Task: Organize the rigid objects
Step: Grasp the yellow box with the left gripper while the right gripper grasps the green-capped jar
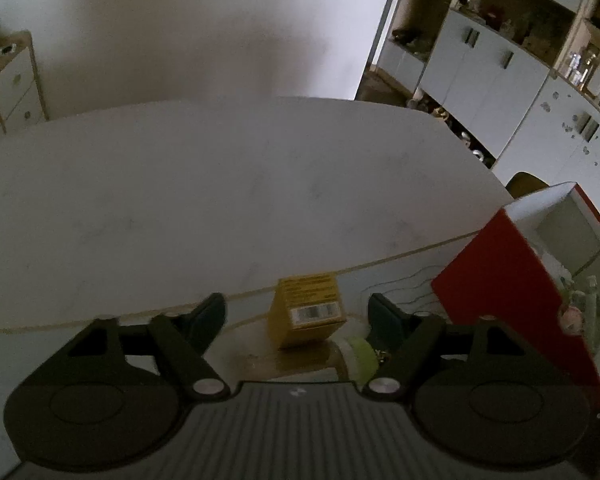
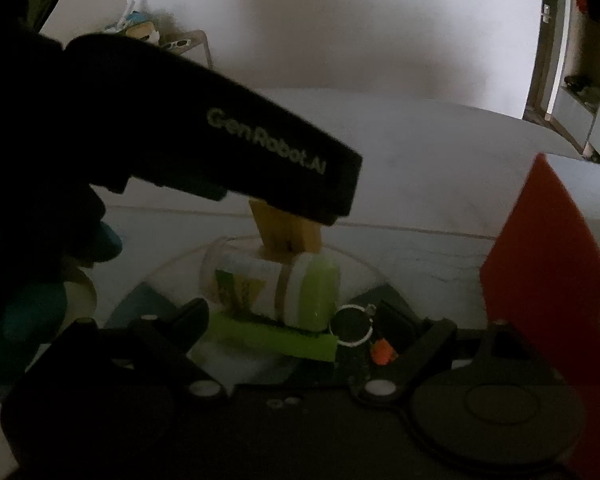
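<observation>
My left gripper's body (image 2: 204, 136) covers the top of the yellow box (image 2: 288, 236) in my right view. The red box (image 1: 512, 288) runs off the frame edge, and the jar's label (image 2: 240, 284) is perhaps too blurred to read.

The only wording that reads clearly is "GenRobot.AI", printed in pale letters along the side of the black body of the left gripper (image 2: 284, 236), seen from the right wrist camera just above the yellow box (image 2: 286, 232). In the left wrist view the yellow box (image 1: 308, 310) carries a white barcode label on its lower face and several lines of dark print on its top face, all too small and blurred to read. Just below that box, the green-lidded jar (image 2: 272, 286) bears a printed label with green and yellow graphics; its words cannot be made out.
</observation>
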`<state>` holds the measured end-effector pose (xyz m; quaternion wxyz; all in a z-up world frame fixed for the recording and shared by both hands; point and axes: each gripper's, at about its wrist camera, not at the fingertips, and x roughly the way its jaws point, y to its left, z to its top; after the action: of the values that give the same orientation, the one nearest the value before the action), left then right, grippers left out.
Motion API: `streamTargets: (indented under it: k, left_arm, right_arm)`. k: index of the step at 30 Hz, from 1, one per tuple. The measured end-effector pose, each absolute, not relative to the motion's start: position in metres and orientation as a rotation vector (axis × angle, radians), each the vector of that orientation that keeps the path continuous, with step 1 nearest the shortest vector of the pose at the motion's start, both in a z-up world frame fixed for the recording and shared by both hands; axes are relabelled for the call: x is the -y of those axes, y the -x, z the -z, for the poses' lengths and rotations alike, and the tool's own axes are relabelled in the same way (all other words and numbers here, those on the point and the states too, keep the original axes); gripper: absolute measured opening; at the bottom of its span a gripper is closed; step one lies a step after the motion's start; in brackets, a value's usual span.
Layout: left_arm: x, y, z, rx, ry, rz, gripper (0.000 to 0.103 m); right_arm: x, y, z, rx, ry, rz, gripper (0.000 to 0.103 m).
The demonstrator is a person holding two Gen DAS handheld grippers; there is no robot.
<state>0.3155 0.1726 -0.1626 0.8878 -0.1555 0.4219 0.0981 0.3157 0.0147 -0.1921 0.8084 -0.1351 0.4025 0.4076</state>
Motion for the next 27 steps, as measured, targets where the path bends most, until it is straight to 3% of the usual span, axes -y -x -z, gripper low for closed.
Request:
streamTargets:
  k: [7,12,17,27]
  left_arm:
    - [-0.179,-0.317,0.167,-0.877,0.334,-0.190,0.055]
    - [-0.181,-0.320,0.172,-0.889,0.327,-0.191,0.035]
    - [-0.184,-0.320,0.174,-0.878,0.338,-0.187,0.033]
    - [-0.194,-0.312,0.172,-0.854,0.405,-0.192,0.030]
  right_arm:
    - [-0.030,-0.314,0.197,-0.823,0.344,-0.912,0.090]
    - [-0.036,-0.318,0.204,-0.835,0.358,-0.912,0.090]
    - [-0.041,-0.314,0.208,-0.849,0.367,-0.920,0.082]
    - [-0.036,-0.314,0.202,-0.833,0.374,-0.892,0.080]
